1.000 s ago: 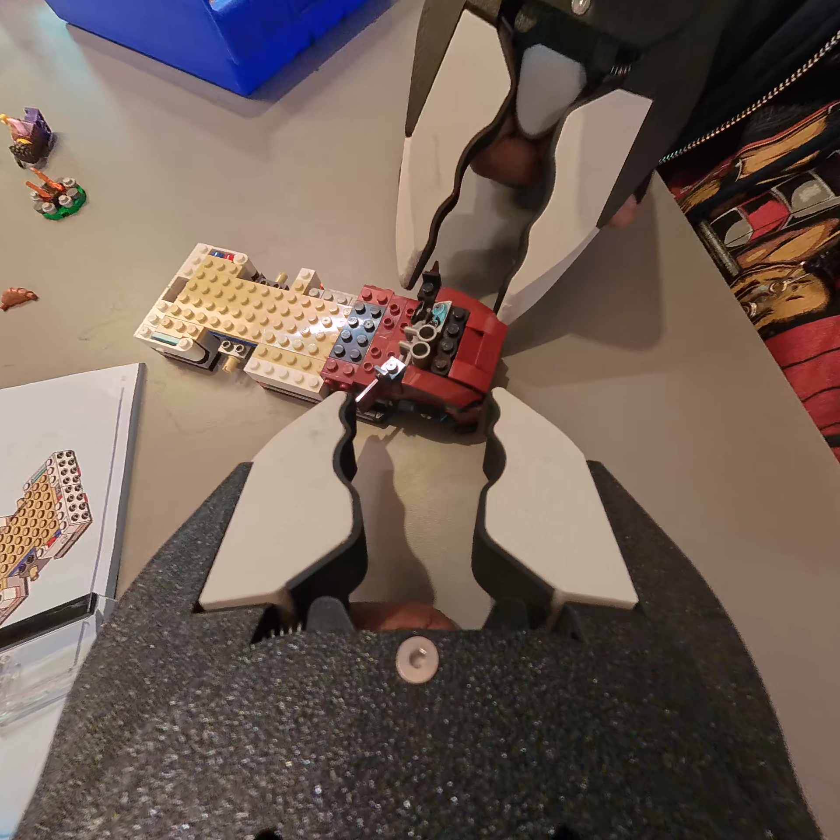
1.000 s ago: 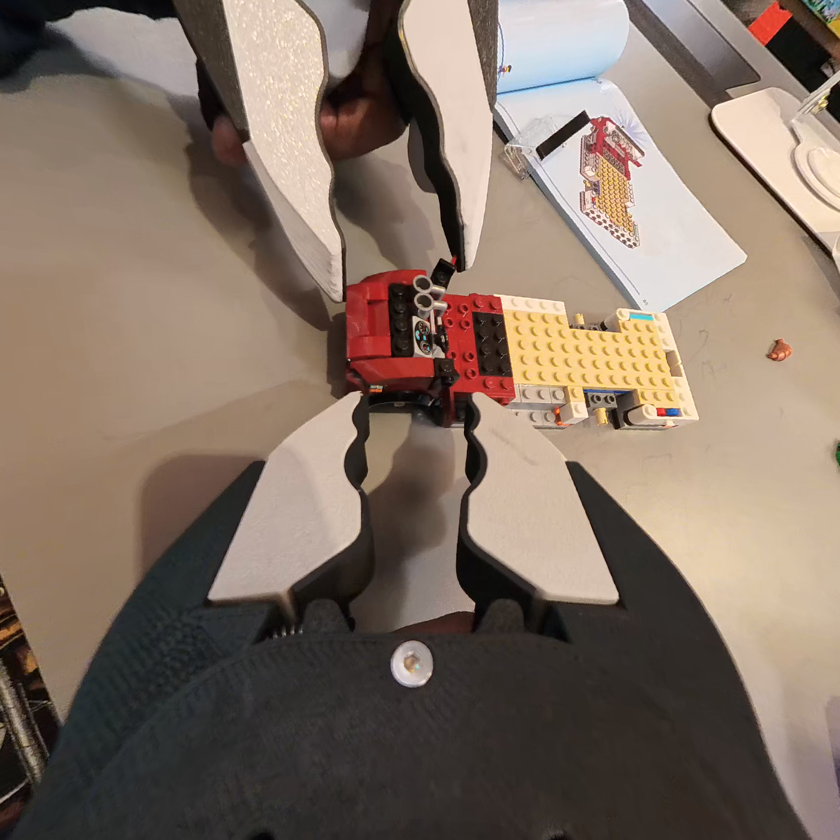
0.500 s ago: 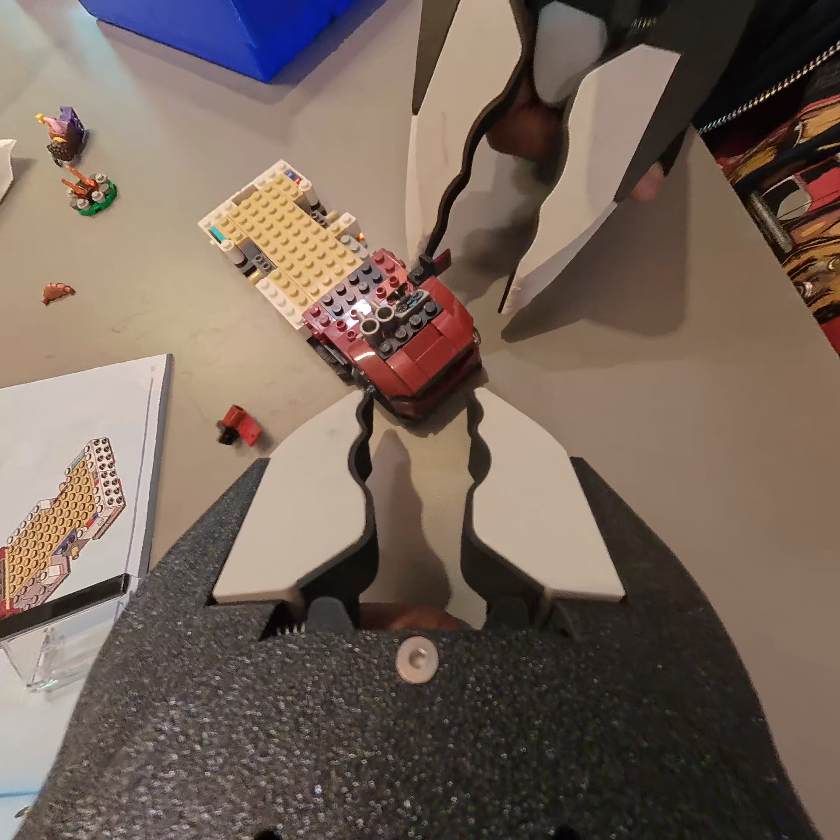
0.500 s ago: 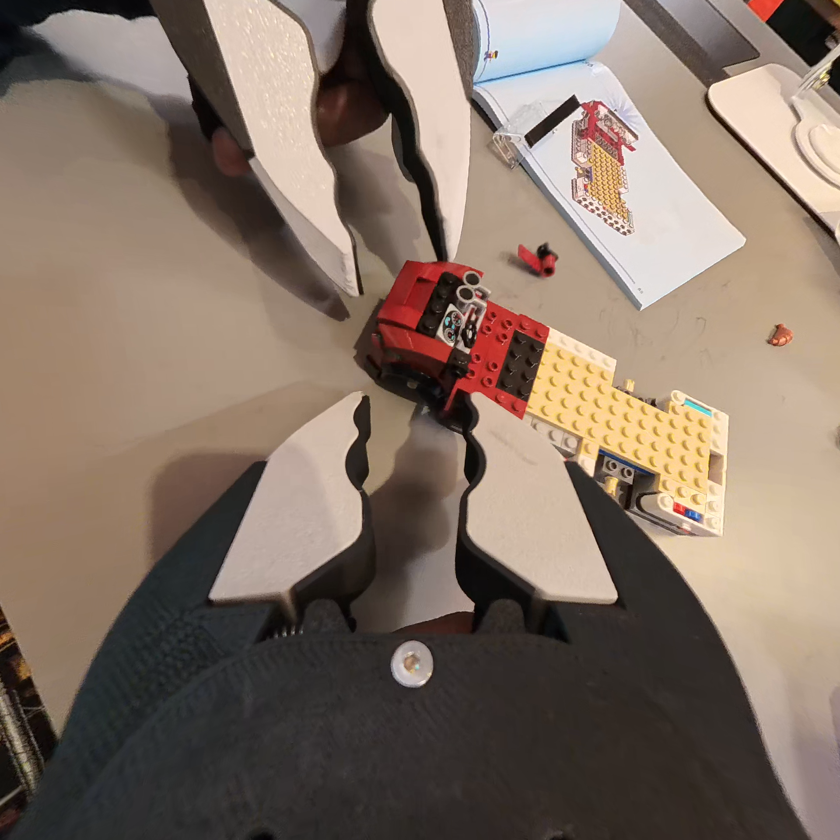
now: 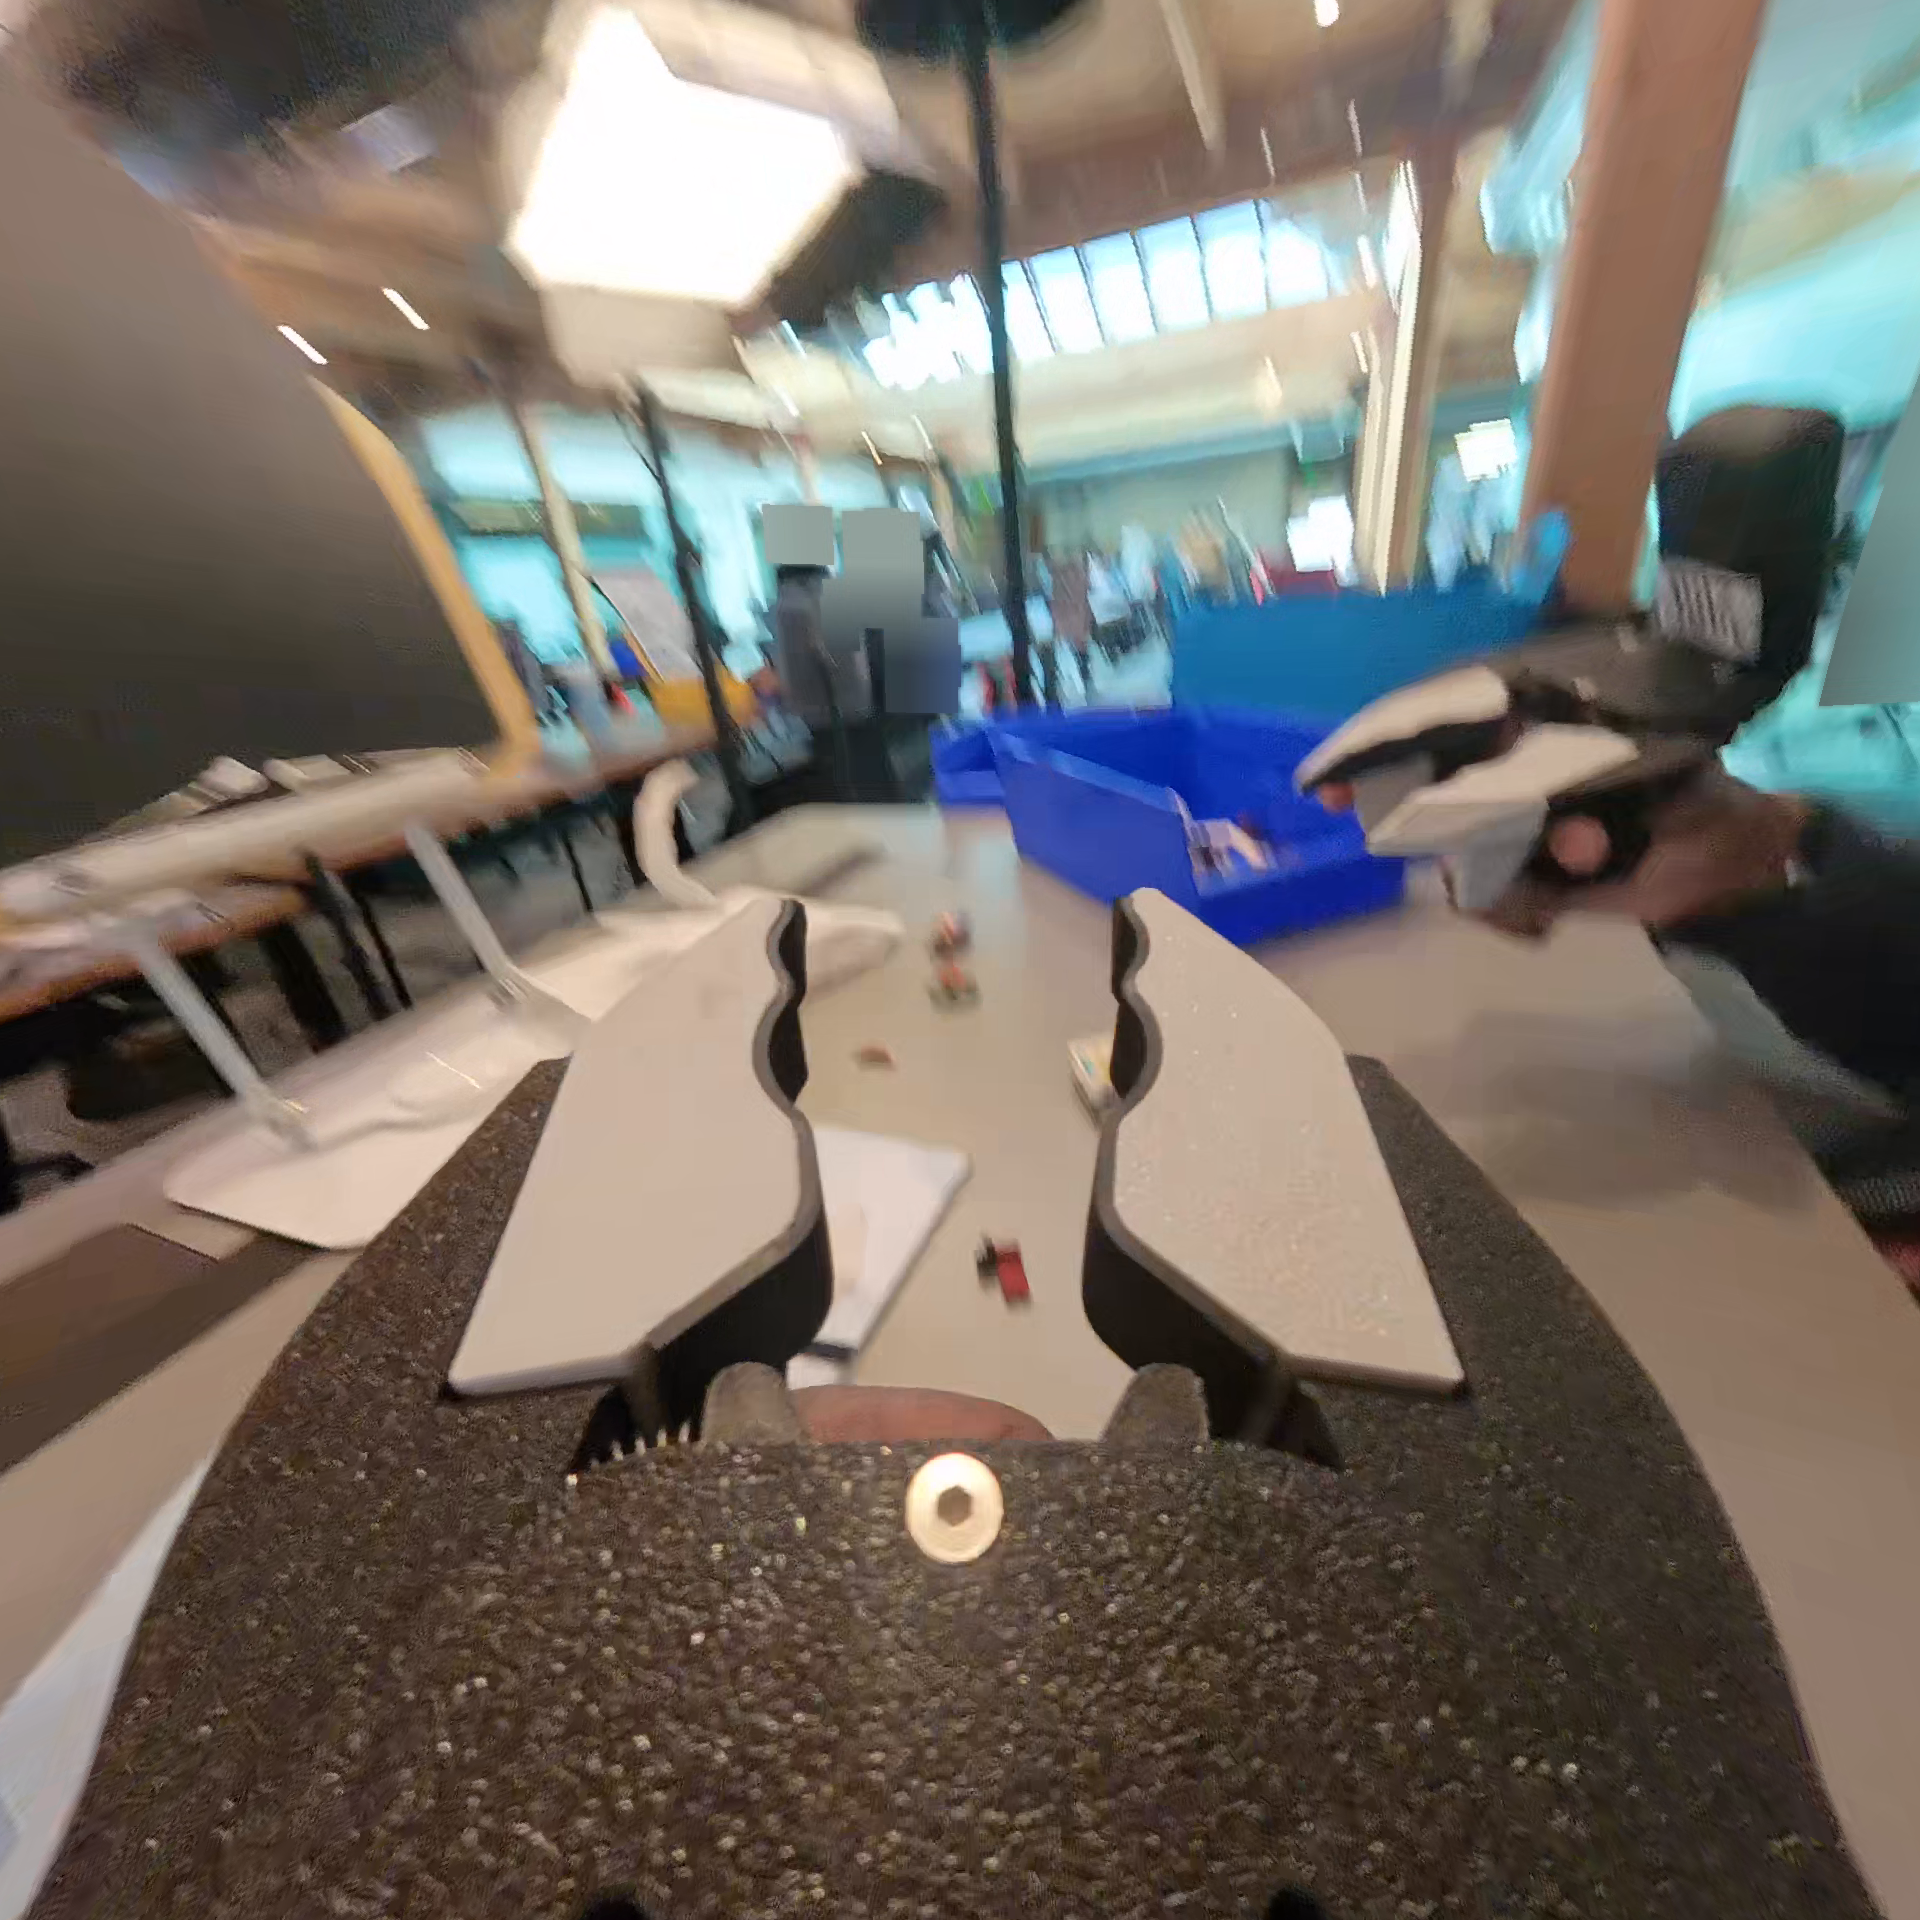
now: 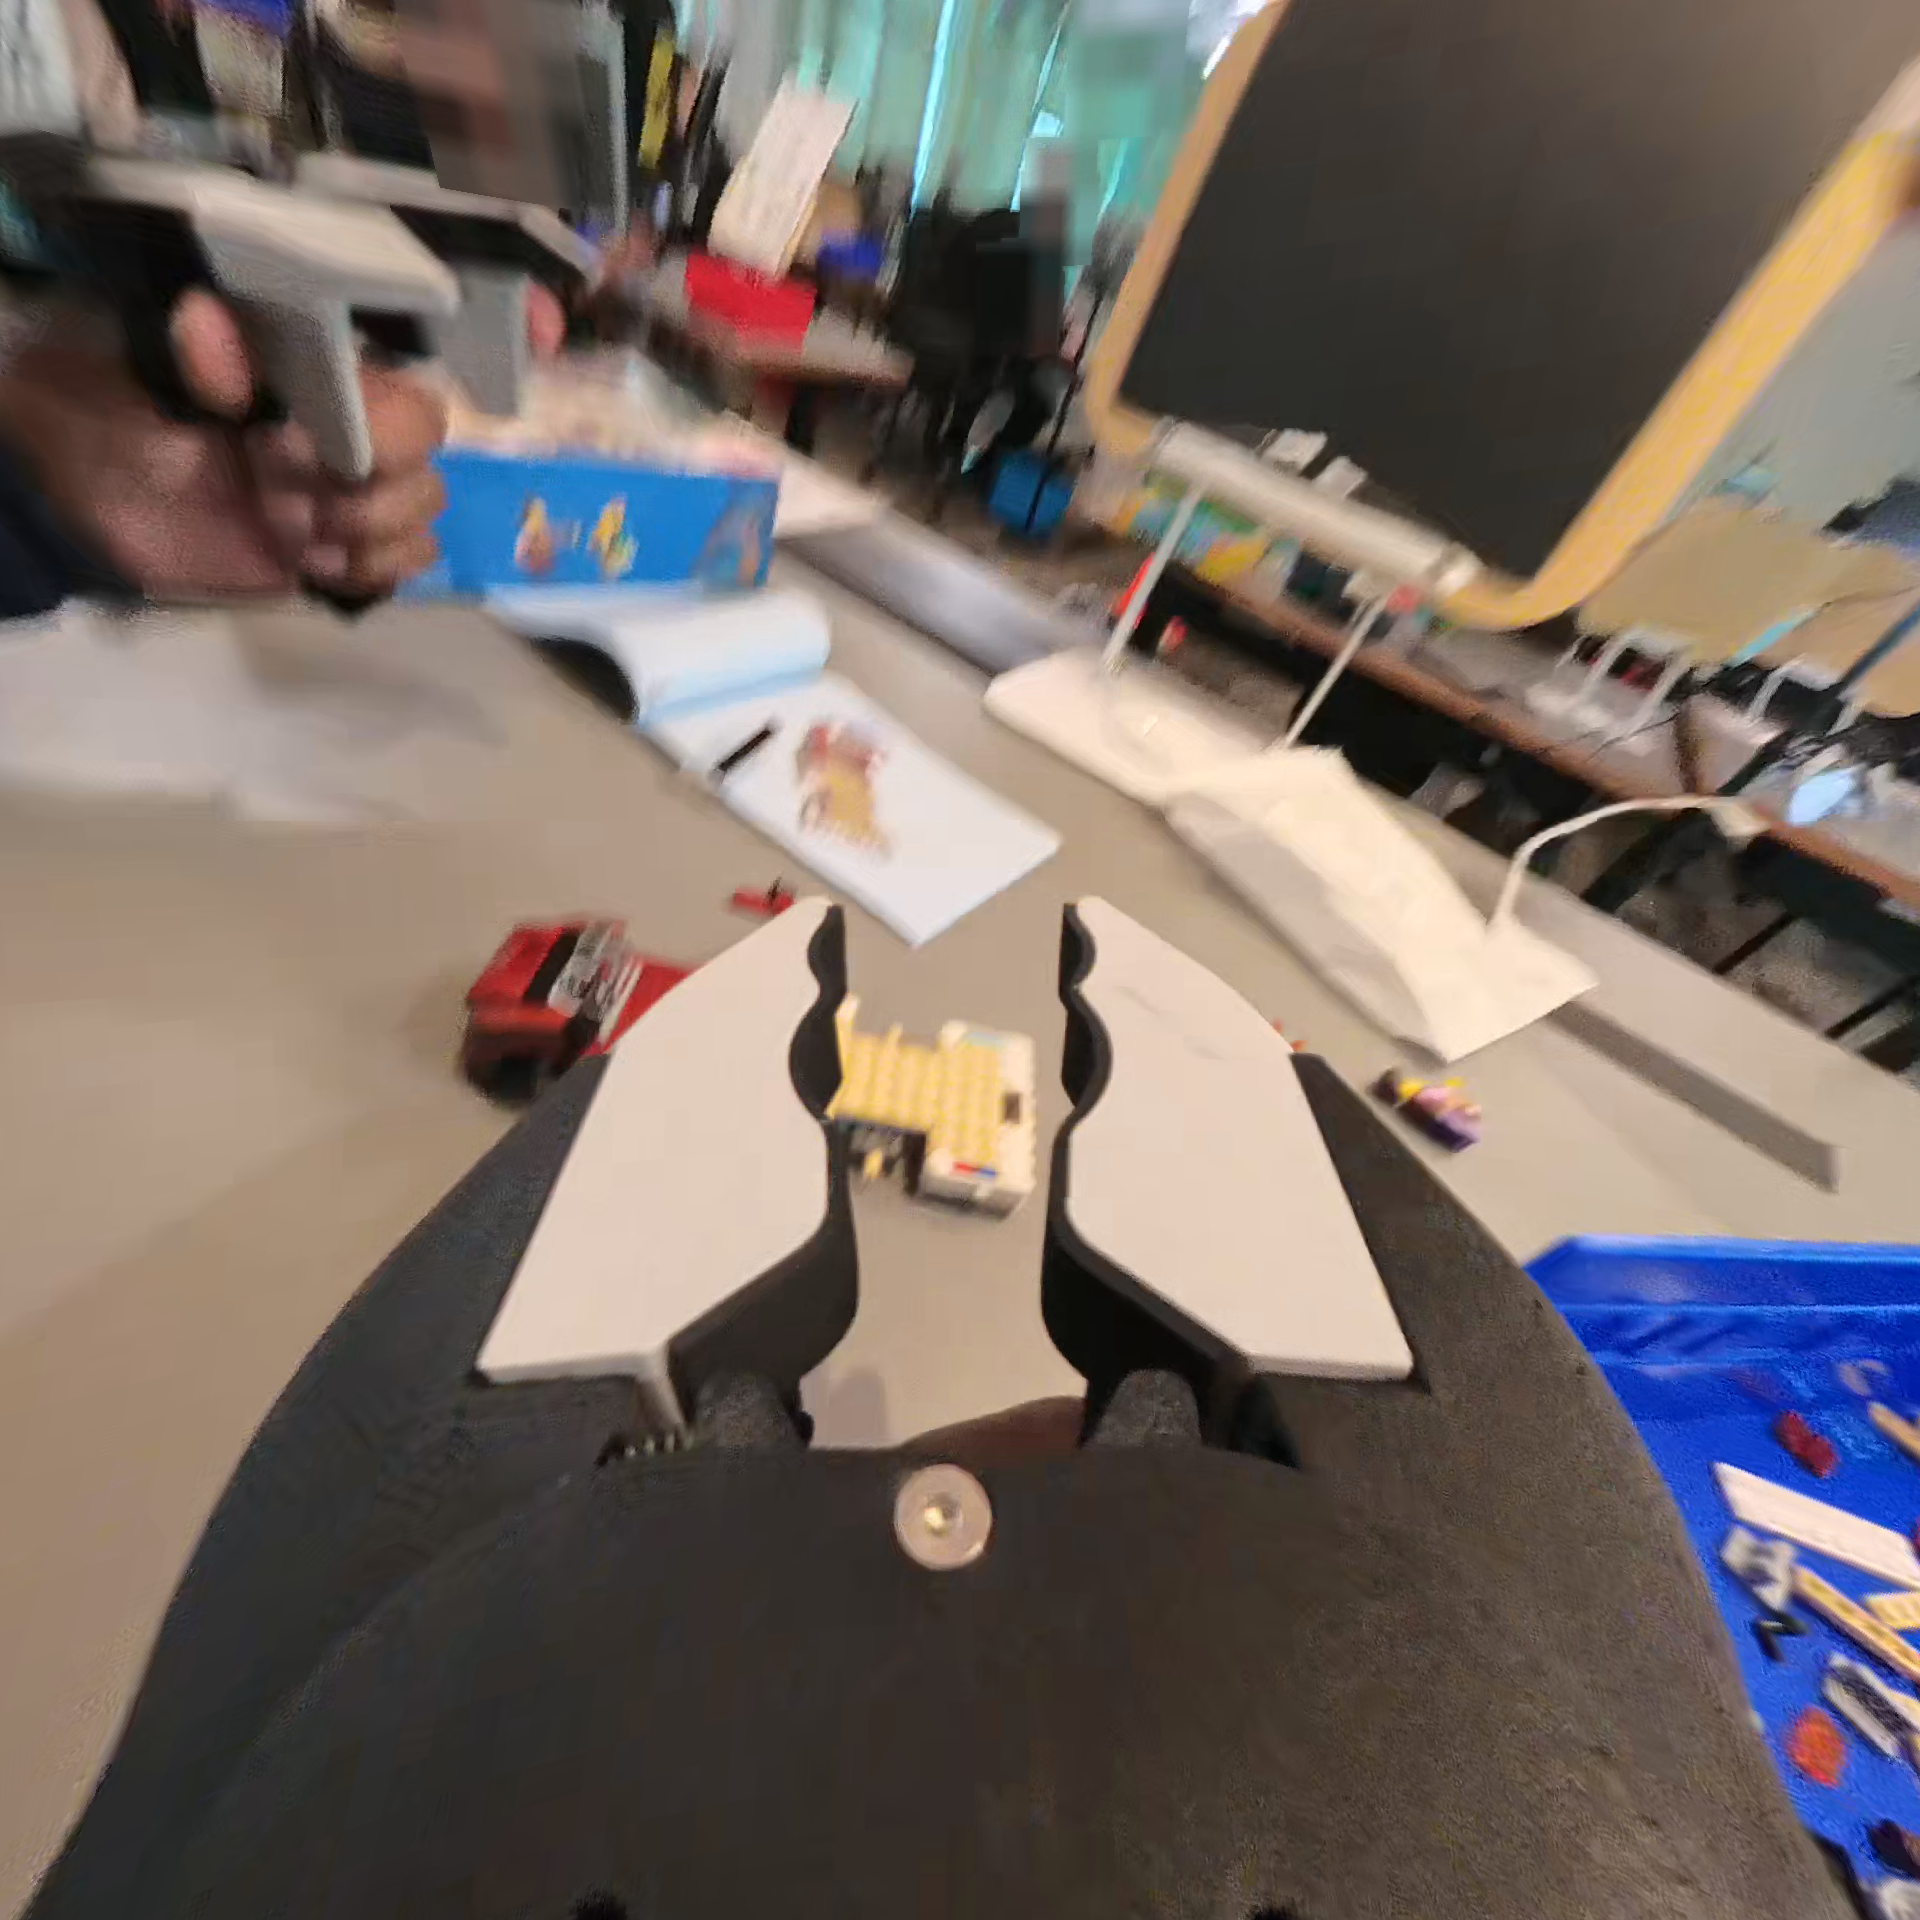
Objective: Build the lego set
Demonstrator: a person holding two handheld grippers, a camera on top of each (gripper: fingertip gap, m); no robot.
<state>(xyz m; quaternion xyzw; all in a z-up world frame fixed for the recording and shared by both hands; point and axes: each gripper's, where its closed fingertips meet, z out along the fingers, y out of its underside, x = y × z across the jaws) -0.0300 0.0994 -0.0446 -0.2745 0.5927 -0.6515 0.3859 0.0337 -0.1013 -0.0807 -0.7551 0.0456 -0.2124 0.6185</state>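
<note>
Above a grey table (image 6: 260,935) in a busy, motion-blurred hall, two hand-held grippers hang in the air with nothing between their fingers. The left gripper (image 5: 951,914) has its jaws spread wide, grey table showing through the gap; the right gripper (image 6: 951,920) stands open more narrowly, its pads clear of everything below.

Beneath the right gripper lies a toy-brick vehicle (image 6: 935,1091), resting flat on the table. Its long rear deck is a pale yellow studded plate edged in white bricks, with small red and blue marks at the near end. Its front is a dark red cab (image 6: 540,997) with black and clear parts on top, seen left of the gripper's left finger. The middle of the model is hidden behind that finger. A small red loose piece (image 6: 764,899) lies just beyond the cab, near an open instruction booklet (image 6: 883,821) with a picture of the model on its page.

In the left wrist view the right gripper appears at far right, held in a hand (image 5: 1621,862) above a blue bin (image 5: 1143,821) of loose bricks. A red piece (image 5: 1003,1262) lies on the table between the left gripper's fingers, well below them. White lamp bases (image 6: 1351,894) and a dark framed panel (image 6: 1455,260) stand behind.
</note>
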